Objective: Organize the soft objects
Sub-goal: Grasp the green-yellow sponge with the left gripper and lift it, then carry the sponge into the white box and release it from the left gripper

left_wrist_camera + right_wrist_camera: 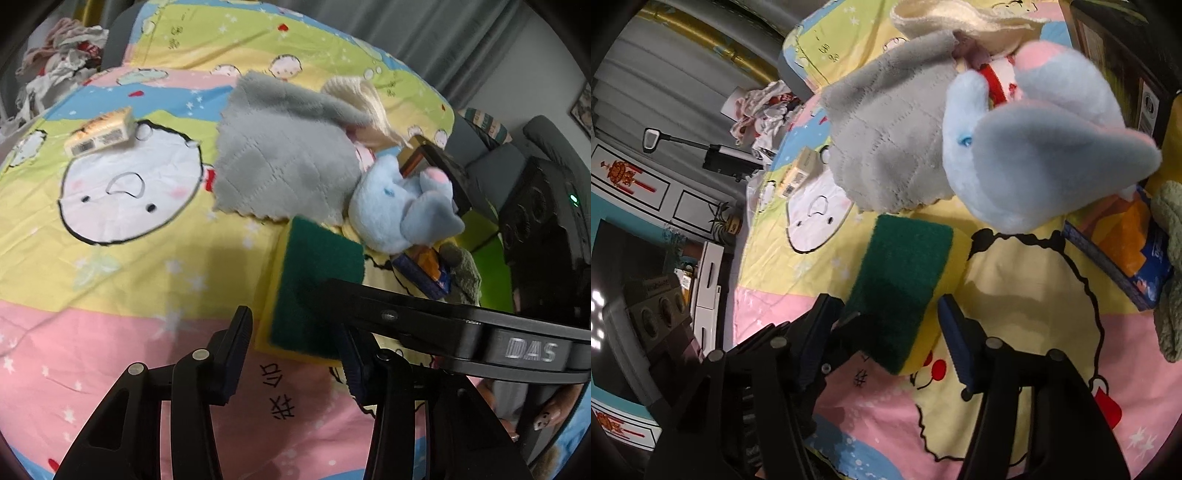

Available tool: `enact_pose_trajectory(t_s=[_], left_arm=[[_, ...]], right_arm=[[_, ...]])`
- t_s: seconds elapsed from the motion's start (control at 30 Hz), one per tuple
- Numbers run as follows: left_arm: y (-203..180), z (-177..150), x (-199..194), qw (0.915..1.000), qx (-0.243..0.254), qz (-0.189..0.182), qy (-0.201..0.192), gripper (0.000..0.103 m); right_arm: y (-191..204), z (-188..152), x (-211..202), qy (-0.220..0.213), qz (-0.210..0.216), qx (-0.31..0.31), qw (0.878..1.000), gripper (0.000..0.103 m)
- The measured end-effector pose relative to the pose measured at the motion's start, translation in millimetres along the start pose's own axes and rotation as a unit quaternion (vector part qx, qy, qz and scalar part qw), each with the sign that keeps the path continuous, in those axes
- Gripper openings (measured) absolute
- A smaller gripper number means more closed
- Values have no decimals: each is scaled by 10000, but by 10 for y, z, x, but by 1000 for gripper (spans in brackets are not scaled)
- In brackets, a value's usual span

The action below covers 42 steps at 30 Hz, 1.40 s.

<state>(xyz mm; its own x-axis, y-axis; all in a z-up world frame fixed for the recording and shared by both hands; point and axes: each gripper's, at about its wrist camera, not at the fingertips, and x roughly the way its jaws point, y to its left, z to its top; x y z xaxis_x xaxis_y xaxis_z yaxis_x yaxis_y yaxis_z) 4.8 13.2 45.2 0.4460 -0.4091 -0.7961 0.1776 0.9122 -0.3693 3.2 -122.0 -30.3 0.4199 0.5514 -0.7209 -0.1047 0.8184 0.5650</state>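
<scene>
Your right gripper (890, 325) crosses the left wrist view, hiding part of the sponge (314, 284). Both your grippers, the left (295, 350) too, stand spread wide, holding nothing. The sponge lies on the sheet (147, 280), its near end between the right fingers. Beyond it, the grey cloth (280, 155) overlaps the blue plush (391, 206), which covers a blue box (1123, 254). Motion blurs the plush.
</scene>
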Motion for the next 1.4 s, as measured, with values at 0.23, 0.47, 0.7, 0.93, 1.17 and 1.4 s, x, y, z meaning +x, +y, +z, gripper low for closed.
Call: enact_pose_trajectory(t_s=[0.23, 0.47, 0.7, 0.93, 1.17, 1.4], left_arm=[[-213, -64, -45, 9980, 466, 315, -288, 46], [-512, -39, -340, 9923, 708, 235, -984, 46], [-1152, 87, -459, 9820, 1208, 105, -1449, 46], [-1809, 210, -339, 9698, 1743, -403, -1659, 46], [-2468, 256, -73, 9554, 2348, -931, -1529, 46], [-3013, 259, 251, 9400, 2794, -1598, -1135, 46]], right_arm=[[15, -37, 26, -78, 61, 74, 9999, 52], [160, -25, -425, -706, 79, -239, 9972, 51], [-25, -11, -1053, -1575, 87, -219, 9872, 50], [-414, -15, -1692, -2481, -190, 86, 9685, 45], [-943, -121, -2221, -3222, -537, 699, 9426, 41], [-1399, -346, -2595, -3753, -1008, 1315, 9120, 37]])
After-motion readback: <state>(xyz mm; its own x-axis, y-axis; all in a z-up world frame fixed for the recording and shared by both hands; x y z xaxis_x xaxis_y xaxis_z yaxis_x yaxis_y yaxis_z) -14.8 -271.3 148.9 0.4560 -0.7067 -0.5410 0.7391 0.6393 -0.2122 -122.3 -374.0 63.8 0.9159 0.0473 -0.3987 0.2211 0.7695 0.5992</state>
